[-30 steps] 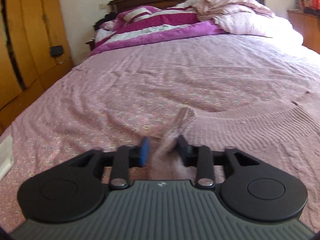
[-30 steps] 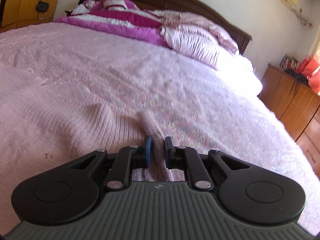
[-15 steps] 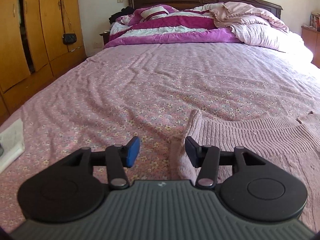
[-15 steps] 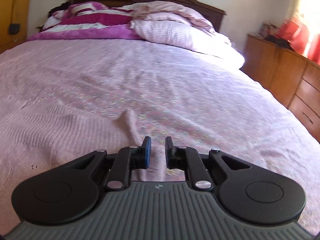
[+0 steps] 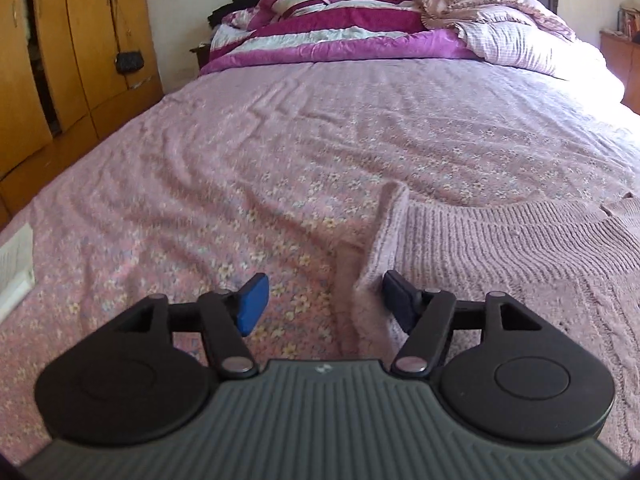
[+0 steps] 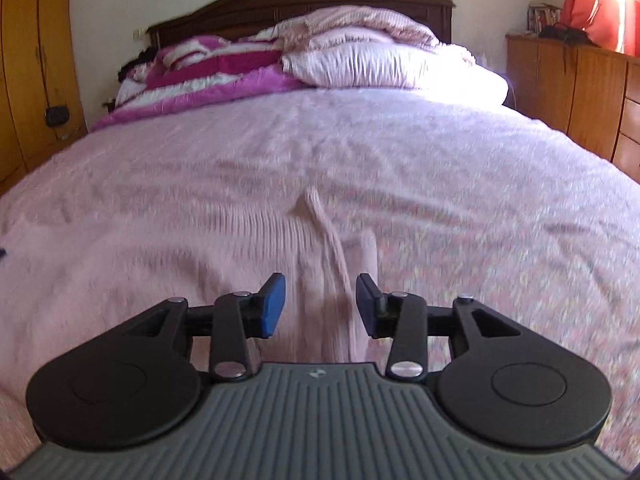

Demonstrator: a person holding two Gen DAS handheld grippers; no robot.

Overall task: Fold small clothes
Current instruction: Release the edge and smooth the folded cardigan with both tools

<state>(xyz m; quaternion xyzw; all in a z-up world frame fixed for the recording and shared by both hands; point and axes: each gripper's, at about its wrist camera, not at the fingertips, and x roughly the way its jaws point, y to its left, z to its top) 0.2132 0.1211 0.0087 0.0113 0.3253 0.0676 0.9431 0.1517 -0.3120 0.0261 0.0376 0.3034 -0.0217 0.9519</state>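
Observation:
A pale pink knitted garment (image 5: pixel 500 248) lies flat on the floral pink bedsheet (image 5: pixel 280 152). Its left edge makes a raised fold (image 5: pixel 368 280) that runs between the fingers of my left gripper (image 5: pixel 322 300). That gripper's jaws are opening, and the pads stand apart from the knit. In the right wrist view the garment (image 6: pixel 160 248) spreads to the left, and its right edge forms a ridge (image 6: pixel 336 256) between the fingers of my right gripper (image 6: pixel 320 304). Those jaws are opening too, and their blue pads are clear of the cloth.
Folded purple and white blankets (image 5: pixel 340 36) and pink pillows (image 6: pixel 384 60) are piled at the dark headboard (image 6: pixel 304 0). A wooden wardrobe (image 5: pixel 68 40) stands left of the bed, wooden drawers (image 6: pixel 580 92) to the right. A white object (image 5: pixel 16 264) lies at the bed's left edge.
Both grippers held pinched folds of the garment a second ago and have since let go. The left jaws spread first, the right only just now. Both views have rolled level and shifted.

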